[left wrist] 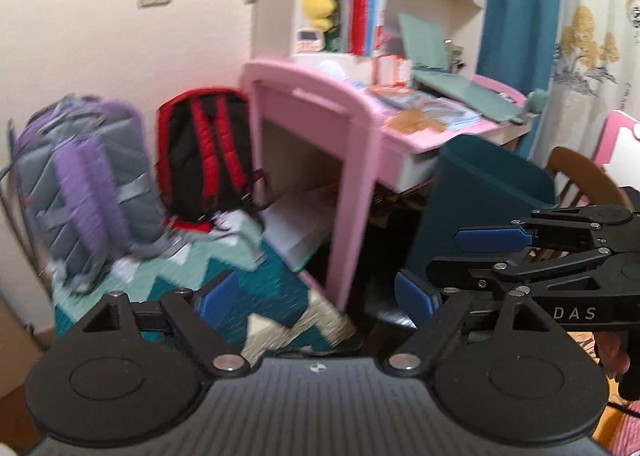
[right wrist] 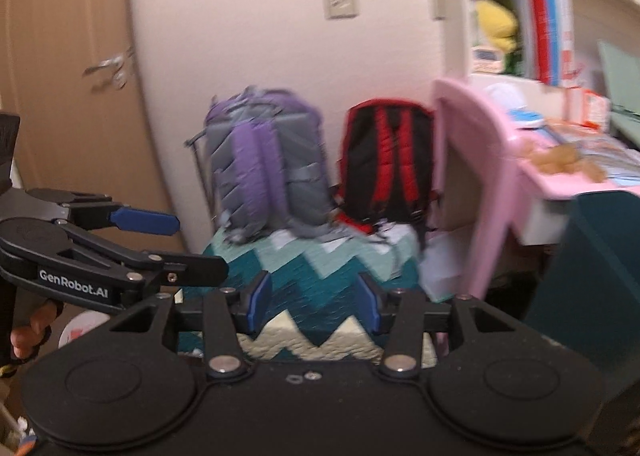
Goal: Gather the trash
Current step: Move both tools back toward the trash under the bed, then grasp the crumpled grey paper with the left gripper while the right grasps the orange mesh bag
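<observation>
In the left wrist view, the left gripper (left wrist: 316, 296) is seen spread wide and empty; "DAS" is read on the right gripper (left wrist: 452, 268) beside a teal bin (left wrist: 480, 207). In the right wrist view, the right gripper's jaws stand apart, nothing held; "GenRobot.AI" is read on the left gripper's body. No trash can be made out.

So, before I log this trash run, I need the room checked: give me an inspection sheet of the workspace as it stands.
Surface: pink desk, its top covered with papers; zigzag rug on the floor.
Job's things: crumpled brown paper on the desk, possibly trash; dark teal bin beside the desk.
Clutter: purple backpack and red-and-black backpack standing side by side against the wall.
Grippers: left gripper open, empty; right gripper open, empty.
Cables: nothing seen.
Surroundings: bookshelf above the desk, blue curtain, door. Both views blurred.
</observation>
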Demonstrator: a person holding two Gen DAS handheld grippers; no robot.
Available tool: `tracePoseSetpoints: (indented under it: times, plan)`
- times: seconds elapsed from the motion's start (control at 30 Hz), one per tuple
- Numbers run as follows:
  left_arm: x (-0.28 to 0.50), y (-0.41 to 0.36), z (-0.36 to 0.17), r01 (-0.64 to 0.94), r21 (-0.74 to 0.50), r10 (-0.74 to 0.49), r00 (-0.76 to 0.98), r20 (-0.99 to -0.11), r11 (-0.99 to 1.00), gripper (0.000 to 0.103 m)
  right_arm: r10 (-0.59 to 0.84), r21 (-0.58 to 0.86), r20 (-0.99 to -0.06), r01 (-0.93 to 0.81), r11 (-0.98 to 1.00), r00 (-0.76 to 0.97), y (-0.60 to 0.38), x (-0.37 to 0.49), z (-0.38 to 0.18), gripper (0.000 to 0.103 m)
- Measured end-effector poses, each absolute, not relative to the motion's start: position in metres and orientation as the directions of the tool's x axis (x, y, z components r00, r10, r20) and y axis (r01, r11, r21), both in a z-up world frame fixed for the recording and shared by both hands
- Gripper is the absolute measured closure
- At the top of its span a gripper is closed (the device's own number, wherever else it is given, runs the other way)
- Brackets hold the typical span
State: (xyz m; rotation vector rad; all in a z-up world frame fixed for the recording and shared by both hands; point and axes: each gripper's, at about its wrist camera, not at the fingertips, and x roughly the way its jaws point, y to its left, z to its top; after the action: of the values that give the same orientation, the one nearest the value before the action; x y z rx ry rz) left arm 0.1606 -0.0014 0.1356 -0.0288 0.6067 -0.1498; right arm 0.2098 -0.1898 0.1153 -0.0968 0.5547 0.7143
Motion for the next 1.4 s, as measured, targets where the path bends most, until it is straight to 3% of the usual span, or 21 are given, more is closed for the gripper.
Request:
tracePoseSetpoints:
  times: [0.1,0.23,0.47,0.7,1.0,1.4]
  plan:
    - [0.152,0.025,0.111,0.092,-0.058,-0.109,0.817,-0.566,0.994,0.0,0.611,0.092,-0.541,-0.681,0.726,0.578,-0.161,0.211,0.089,0.057]
    - [0.149,0.057,0.069,0.04,-0.045,-0.058,0.807,-0.588,0.998,0.0,0.615,0.103,-0.6,-0.713,0.694,0.512,-0.125,0.218,0.045,0.056]
    - [0.16,0.114,-0.032,-0.041,-0.108,-0.049,0.693,-0.72,0.993,0.0,0.574,0.164,-0.741,-0.735,0.658,0.348,-0.071,0.24,-0.056,0.056]
    - [0.171,0.176,-0.146,-0.258,-0.187,-0.016,0.546,-0.838,0.948,0.0,0.484,0.166,-0.845,-0.748,0.642,0.228,-0.029,0.255,-0.16,0.056]
    - [0.169,0.225,-0.303,-0.584,-0.139,0.028,0.267,-0.963,0.8,0.0,0.359,0.187,-0.931,-0.746,0.639,0.074,0.017,0.274,-0.285,0.057]
    - [0.177,0.237,-0.447,-0.685,-0.04,-0.085,-0.033,-0.996,0.727,0.0,0.152,0.17,-0.984,-0.763,0.624,-0.095,0.041,0.289,-0.427,0.057]
